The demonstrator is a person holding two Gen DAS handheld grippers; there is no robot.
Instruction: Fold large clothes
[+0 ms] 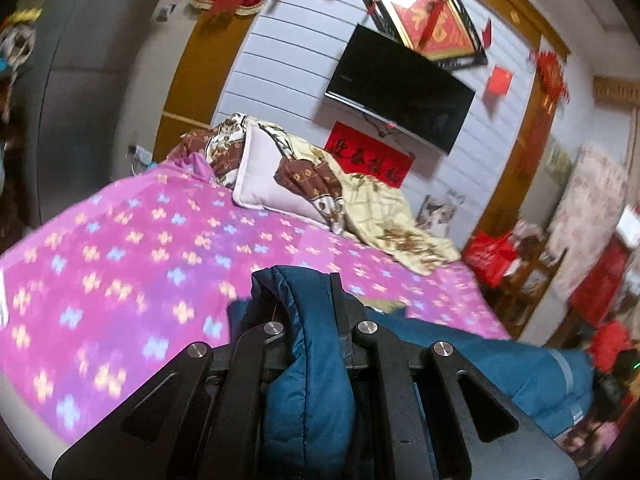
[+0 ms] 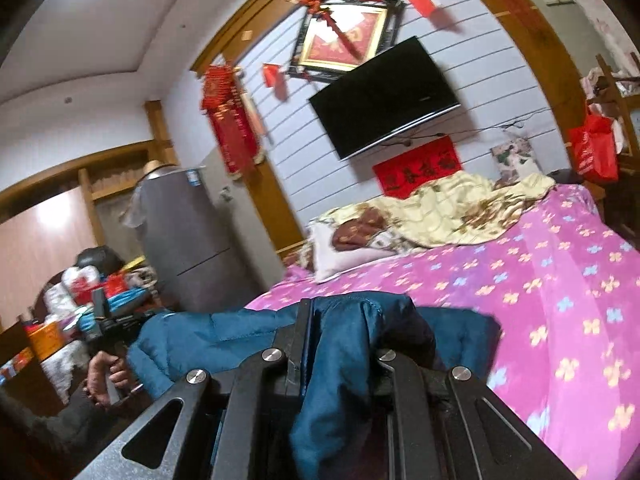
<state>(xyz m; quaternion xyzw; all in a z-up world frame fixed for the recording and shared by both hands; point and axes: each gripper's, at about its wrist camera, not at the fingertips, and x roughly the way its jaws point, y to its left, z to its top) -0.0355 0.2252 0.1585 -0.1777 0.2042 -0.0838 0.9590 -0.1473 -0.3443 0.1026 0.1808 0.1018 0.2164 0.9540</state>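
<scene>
A dark teal padded jacket (image 1: 316, 376) hangs between my two grippers above the near edge of a bed. My left gripper (image 1: 304, 292) is shut on a bunched fold of it, with the rest stretching right (image 1: 520, 368). My right gripper (image 2: 340, 316) is shut on another fold of the jacket (image 2: 340, 380), and the cloth runs left (image 2: 208, 340) toward the hand holding the left gripper (image 2: 106, 332). The jacket is lifted off the pink flowered bedspread (image 1: 140, 264), which also shows in the right wrist view (image 2: 560, 288).
A pillow (image 1: 264, 176) and a crumpled cream and brown quilt (image 1: 372, 208) lie at the bed's head under a wall TV (image 1: 400, 88). A grey fridge (image 2: 188, 232) and cluttered piles (image 2: 80, 292) stand left of the bed. Red bags and furniture (image 1: 496, 256) crowd its right side.
</scene>
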